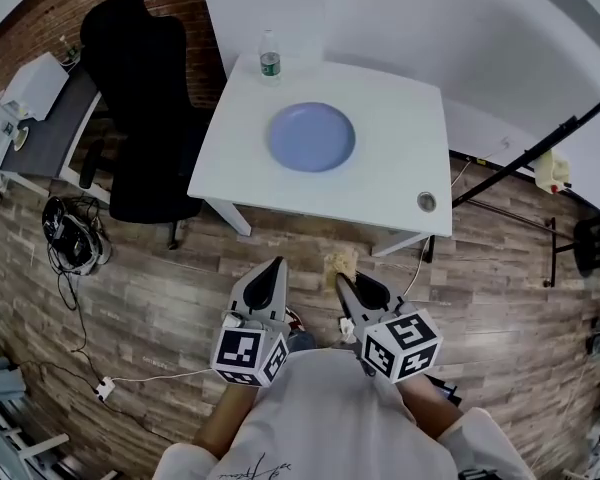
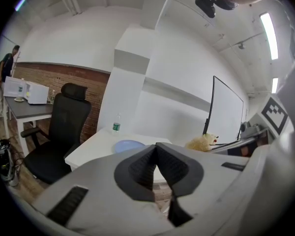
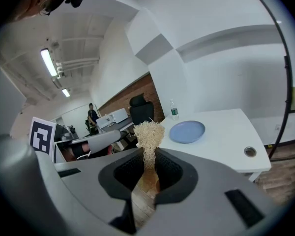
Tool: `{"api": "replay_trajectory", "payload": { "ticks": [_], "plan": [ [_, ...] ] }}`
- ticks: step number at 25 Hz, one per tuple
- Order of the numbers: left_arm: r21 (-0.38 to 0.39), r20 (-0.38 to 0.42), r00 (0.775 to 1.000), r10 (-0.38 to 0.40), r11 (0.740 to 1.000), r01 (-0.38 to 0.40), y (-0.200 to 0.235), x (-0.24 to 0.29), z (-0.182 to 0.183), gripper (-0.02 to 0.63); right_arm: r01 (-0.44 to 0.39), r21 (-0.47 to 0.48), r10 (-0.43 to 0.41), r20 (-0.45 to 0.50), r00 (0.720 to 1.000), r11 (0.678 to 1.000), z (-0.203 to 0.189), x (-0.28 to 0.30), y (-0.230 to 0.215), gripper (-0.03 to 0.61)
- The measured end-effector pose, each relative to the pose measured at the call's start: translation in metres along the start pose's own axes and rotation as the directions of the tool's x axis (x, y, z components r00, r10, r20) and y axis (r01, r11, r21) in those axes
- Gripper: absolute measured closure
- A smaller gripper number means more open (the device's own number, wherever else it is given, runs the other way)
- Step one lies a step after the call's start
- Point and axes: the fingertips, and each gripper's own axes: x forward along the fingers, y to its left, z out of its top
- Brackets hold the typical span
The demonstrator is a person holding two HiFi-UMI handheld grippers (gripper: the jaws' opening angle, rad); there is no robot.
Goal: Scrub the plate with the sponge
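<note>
A round blue plate (image 1: 311, 136) lies in the middle of a white table (image 1: 400, 188) ahead of me; it also shows in the left gripper view (image 2: 128, 145) and the right gripper view (image 3: 187, 131). Both grippers hang over the wooden floor, short of the table's near edge. My right gripper (image 1: 342, 280) is shut on a tan fibrous sponge (image 1: 340, 264), which sticks up between the jaws (image 3: 148, 132). My left gripper (image 1: 273, 268) is shut with its jaw tips touching and nothing between them (image 2: 156, 149). The sponge (image 2: 202, 142) appears to its right.
A water bottle (image 1: 270, 58) stands at the table's far left corner, and a cable hole (image 1: 426, 202) sits near its front right corner. A black office chair (image 1: 145, 118) stands left of the table. Cables (image 1: 75, 238) lie on the floor, and a black stand (image 1: 520, 163) leans at the right.
</note>
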Motion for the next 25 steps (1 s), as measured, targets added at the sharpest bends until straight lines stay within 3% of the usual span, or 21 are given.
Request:
{"api": "replay_trajectory", "payload": {
  "ticks": [13, 25],
  "plan": [
    [0.022, 0.009, 1.0, -0.001, 1.0, 0.001, 0.04, 0.0, 0.015, 0.6, -0.04, -0.1, 0.041, 0.007, 0.999, 0.994, 0.048, 0.023, 0.003, 0.532],
    [0.013, -0.028, 1.0, 0.005, 1.0, -0.004, 0.076, 0.054, 0.022, 0.6, -0.044, -0.078, 0.044, -0.01, 0.999, 0.996, 0.075, 0.072, -0.035, 0.532]
  ]
}}
